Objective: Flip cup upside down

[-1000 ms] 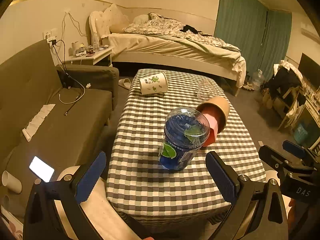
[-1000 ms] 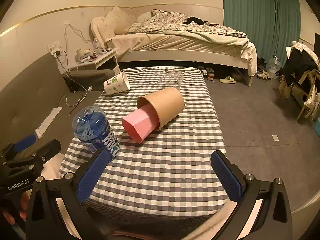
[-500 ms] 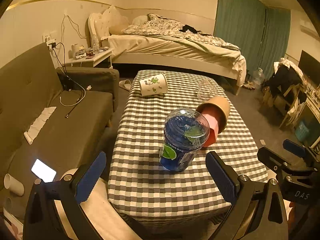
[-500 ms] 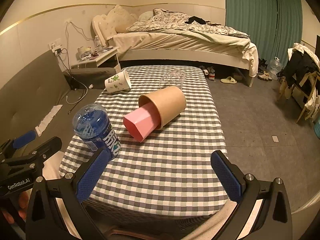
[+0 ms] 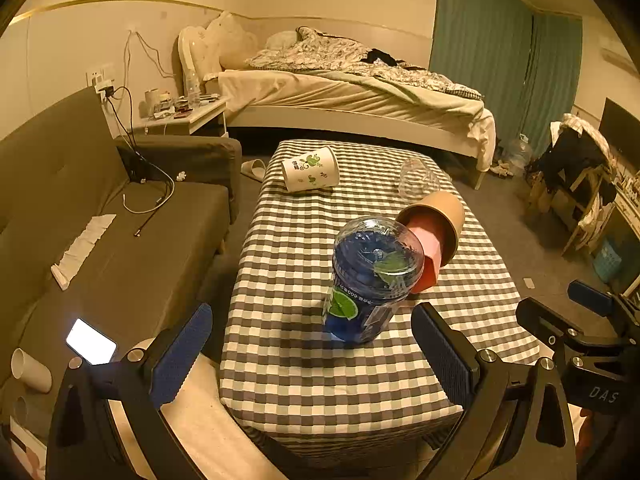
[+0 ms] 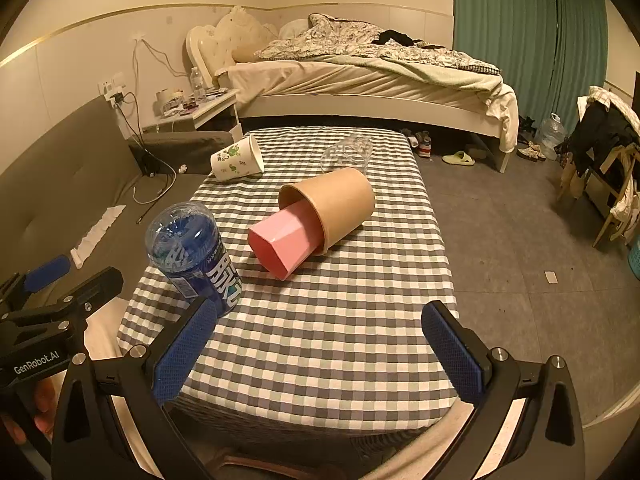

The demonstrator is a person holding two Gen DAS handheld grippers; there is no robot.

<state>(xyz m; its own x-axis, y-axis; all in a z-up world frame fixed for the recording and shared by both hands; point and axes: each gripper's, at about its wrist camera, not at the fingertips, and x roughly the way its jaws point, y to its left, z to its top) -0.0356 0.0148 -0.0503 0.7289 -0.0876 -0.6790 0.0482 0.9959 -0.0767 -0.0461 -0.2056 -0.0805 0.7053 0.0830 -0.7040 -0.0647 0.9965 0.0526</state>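
- The blue cup (image 5: 370, 280) is sitting bottom-up on the bench (image 5: 304, 380), near the front left corner.
- The brown cup (image 6: 334, 200) is lying on its side in the middle of the bench, with its mouth pointing at the front left corner.
- The pink cup (image 6: 286, 242) is sticking halfway out of the brown cup and is lying on the cloth too.
- In the left view, the blue cup is hiding part of the pink cup behind it.
- The white cup with green pictures (image 5: 310, 169) is lying on its side near the back left corner.
- The clear cup (image 6: 347, 153) is lying on its side near the back edge, just behind the brown cup.
- The left gripper (image 5: 312, 344) is hanging over the front edge, and its fingers (image 5: 182, 354) are spread wide and holding nothing.
- The right gripper (image 6: 320, 348) is hanging over the front edge too, with its fingers (image 6: 450, 350) spread wide and holding nothing.
- The blue cup is sitting just past the left finger of the right gripper.
- A sofa (image 5: 120, 240) is sitting along the left side of the bench, and a bed (image 6: 360, 76) is sitting past the back edge.
- A lit phone (image 5: 91, 341) is lying on the sofa.
- Since a second ago, the cups are all staying where they were, and both grippers are staying open and barely moving.
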